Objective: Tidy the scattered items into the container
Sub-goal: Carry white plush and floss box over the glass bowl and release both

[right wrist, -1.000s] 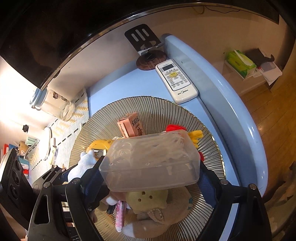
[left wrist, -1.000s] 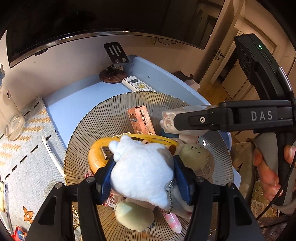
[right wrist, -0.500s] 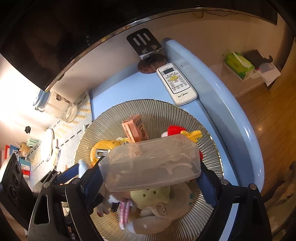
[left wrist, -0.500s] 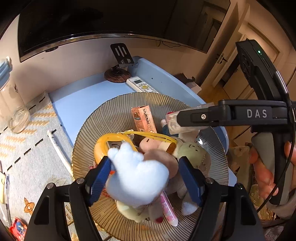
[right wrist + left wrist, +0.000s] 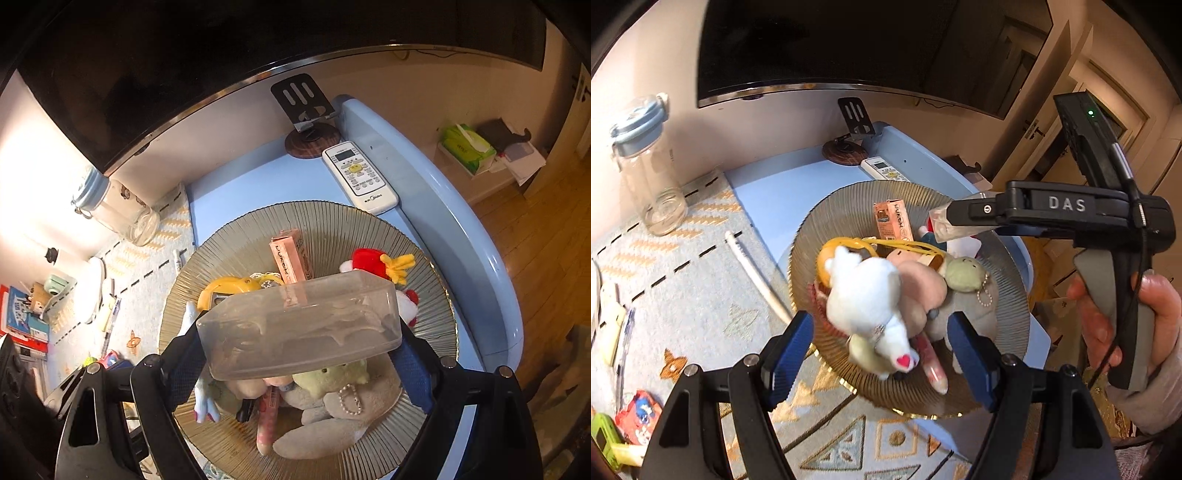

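A ribbed glass plate (image 5: 827, 214) (image 5: 332, 221) holds a pile of small things. A white plush toy (image 5: 866, 295) lies on top of the pile, with a pink plush (image 5: 923, 284), a green plush (image 5: 964, 275) (image 5: 332, 373), a yellow ring (image 5: 846, 243) and an orange box (image 5: 892, 221) (image 5: 290, 254). My left gripper (image 5: 879, 354) is open and empty, just above the plate's near rim. My right gripper (image 5: 299, 362) is shut on a clear plastic box (image 5: 299, 325) and holds it above the plate.
A white remote (image 5: 358, 177) and a phone stand (image 5: 306, 110) sit on the blue tray behind the plate. A glass jar (image 5: 650, 170) stands at the left. A white pen (image 5: 757, 273) lies on the patterned cloth. Small items lie at the lower left.
My left gripper opened and let go of the white plush, which now lies on the pile. The left gripper drew back and up. The right gripper kept the clear box.
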Available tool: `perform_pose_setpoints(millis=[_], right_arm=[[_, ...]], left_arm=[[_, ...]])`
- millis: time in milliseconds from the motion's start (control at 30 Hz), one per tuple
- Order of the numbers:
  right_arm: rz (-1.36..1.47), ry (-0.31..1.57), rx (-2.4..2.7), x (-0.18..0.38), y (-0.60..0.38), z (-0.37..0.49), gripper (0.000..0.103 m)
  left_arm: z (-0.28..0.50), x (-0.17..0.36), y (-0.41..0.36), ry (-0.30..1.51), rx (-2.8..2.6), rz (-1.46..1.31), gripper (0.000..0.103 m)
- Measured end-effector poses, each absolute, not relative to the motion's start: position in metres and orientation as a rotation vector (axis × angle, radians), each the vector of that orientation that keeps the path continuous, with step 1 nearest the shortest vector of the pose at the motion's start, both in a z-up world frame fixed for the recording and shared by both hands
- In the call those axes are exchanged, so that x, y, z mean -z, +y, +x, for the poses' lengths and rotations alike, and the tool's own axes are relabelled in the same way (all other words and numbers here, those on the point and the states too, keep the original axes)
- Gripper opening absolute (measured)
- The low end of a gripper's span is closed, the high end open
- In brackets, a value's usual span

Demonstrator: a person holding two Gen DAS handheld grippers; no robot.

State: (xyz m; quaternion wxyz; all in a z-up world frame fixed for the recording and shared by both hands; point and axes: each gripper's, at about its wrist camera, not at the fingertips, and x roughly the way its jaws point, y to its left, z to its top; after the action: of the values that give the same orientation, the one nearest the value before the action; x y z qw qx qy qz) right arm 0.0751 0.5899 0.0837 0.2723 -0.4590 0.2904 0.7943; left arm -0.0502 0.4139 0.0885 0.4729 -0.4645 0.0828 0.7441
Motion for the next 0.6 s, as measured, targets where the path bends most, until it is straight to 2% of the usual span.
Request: perform_pose_setpoints(millis=[133, 400, 533, 600], right_arm=[[-1.24, 0.705, -2.1, -0.072, 0.584, 0.069, 0.089], [-1.167, 0.86, -2.059, -0.061, 0.578, 0.075, 0.089], [-1.193, 0.765, -1.997, -0.062, 0.572, 0.07, 0.09], [-1.319, 0.717, -1.925, -0.05, 0.571, 0.061, 0.096]], left_arm=[[-0.048, -0.09, 0.391, 0.21, -1.829, -1.139, 0.072], [-0.058, -0.089, 0.339, 0.164, -1.863, -1.174, 0.072], [-0.066, -0.088, 0.317, 0.133, -1.873, -1.184, 0.072], [-0.07, -0.089, 0.305, 0.116, -1.886, -1.182, 0.072]])
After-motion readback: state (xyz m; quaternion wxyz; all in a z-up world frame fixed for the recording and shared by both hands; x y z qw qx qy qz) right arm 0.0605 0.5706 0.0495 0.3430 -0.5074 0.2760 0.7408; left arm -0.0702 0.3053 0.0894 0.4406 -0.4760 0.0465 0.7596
